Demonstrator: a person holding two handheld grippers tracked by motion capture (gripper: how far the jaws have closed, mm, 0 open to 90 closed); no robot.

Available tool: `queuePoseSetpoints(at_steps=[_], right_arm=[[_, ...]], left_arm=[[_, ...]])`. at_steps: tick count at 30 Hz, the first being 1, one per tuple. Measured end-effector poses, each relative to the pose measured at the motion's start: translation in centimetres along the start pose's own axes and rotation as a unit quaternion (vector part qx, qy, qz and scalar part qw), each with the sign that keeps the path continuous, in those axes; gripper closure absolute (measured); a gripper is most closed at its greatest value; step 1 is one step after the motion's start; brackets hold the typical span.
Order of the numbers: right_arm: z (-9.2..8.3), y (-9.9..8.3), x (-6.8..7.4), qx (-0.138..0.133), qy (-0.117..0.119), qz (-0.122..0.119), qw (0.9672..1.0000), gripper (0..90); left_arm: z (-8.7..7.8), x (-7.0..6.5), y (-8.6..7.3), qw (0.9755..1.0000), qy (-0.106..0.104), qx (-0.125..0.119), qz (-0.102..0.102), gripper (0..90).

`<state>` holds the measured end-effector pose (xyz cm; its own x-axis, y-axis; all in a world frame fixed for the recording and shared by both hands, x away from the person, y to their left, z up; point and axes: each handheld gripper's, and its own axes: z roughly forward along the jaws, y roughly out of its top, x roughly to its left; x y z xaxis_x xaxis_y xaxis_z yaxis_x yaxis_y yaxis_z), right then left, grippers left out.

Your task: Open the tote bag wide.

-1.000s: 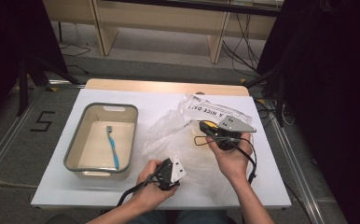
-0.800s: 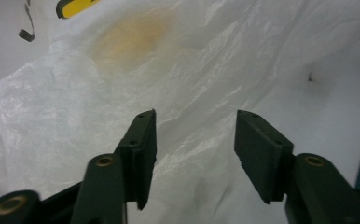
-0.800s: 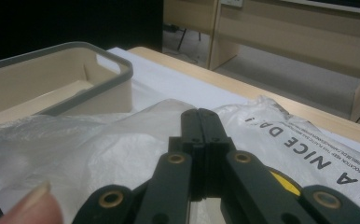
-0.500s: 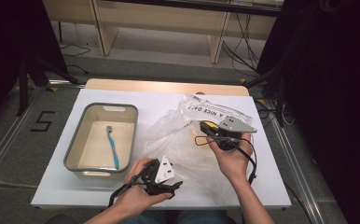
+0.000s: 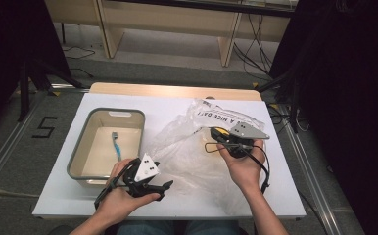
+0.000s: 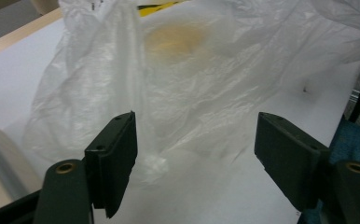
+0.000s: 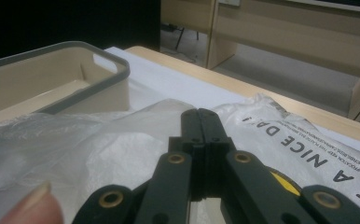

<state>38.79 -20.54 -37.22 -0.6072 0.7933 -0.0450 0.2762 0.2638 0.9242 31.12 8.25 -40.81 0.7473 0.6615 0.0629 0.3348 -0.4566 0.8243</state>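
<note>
A crumpled clear plastic bag with black print lies on the white table, right of centre. My right gripper rests on its right part with the jaws shut; whether film is pinched between them I cannot tell. My left gripper is held near the table's front edge, just left of the bag. Its jaws have just been opening and stand open with nothing between them. Ahead of them is the bag, and a yellowish patch shows through the plastic.
A beige bin with a grey rim stands at the left with a blue toothbrush lying in it; its rim is close to the bag's left side. Wooden furniture and cables sit beyond the table's far edge.
My left hand has drawn back to the left, off the bag's front edge, and lifted a little, and its jaws have opened. The right hand and its gripper have kept still.
</note>
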Motion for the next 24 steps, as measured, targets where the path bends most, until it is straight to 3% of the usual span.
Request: queuePoseSetpoints(at_steps=[8,15,24], right_arm=[[-0.1,0.0,0.0,0.0,-0.003,0.001,1.0,90.0],[0.0,-0.1,-0.1,0.001,-0.004,0.002,1.0,90.0],[-0.1,-0.1,-0.1,0.002,-0.004,0.002,1.0,90.0]], left_arm=[[-1.8,2.5,0.2,0.9991,0.037,-0.006,-0.019,26.7],[-2.9,4.6,-0.1,0.9968,0.07,-0.003,-0.038,25.4],[-3.3,6.2,-0.6,0.9942,0.088,0.003,-0.06,24.9]])
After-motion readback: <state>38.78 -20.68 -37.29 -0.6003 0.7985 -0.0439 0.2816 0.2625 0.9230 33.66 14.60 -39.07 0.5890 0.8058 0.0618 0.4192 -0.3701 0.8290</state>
